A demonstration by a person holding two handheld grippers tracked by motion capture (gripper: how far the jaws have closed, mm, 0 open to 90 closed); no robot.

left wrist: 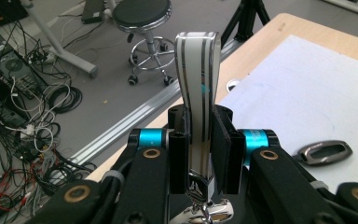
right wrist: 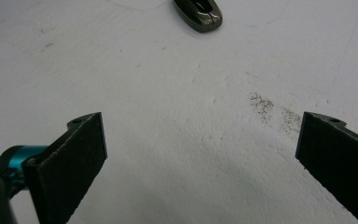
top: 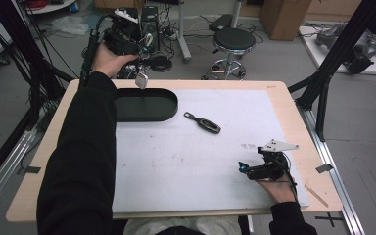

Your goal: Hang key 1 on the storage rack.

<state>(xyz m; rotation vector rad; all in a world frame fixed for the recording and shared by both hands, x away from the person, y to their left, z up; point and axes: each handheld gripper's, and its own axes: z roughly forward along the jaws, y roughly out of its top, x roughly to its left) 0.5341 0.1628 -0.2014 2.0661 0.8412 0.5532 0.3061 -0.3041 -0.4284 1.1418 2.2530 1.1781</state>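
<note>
Left gripper [left wrist: 199, 154] clamps a glossy striped metal strip [left wrist: 198, 84] above the black oval tray [top: 144, 105]; right gripper [right wrist: 200, 154] gapes over scuffed white mat [top: 200, 166].

Dark key fob [right wrist: 198, 13] cut off by top edge; tray [top: 147, 105] partly behind sleeve.

No readable text or labels, as far as visible.

Beyond my wooden table [top: 293, 122] with its white mat [top: 200, 161], I see grey floor [top: 274, 58] and a black round stool [top: 233, 40] on a chrome wheeled base. Tangled cables [left wrist: 23, 126] litter the floor at left, cardboard boxes [top: 284, 17] stand at the back, and black frame struts [top: 338, 44] rise on the right.
</note>
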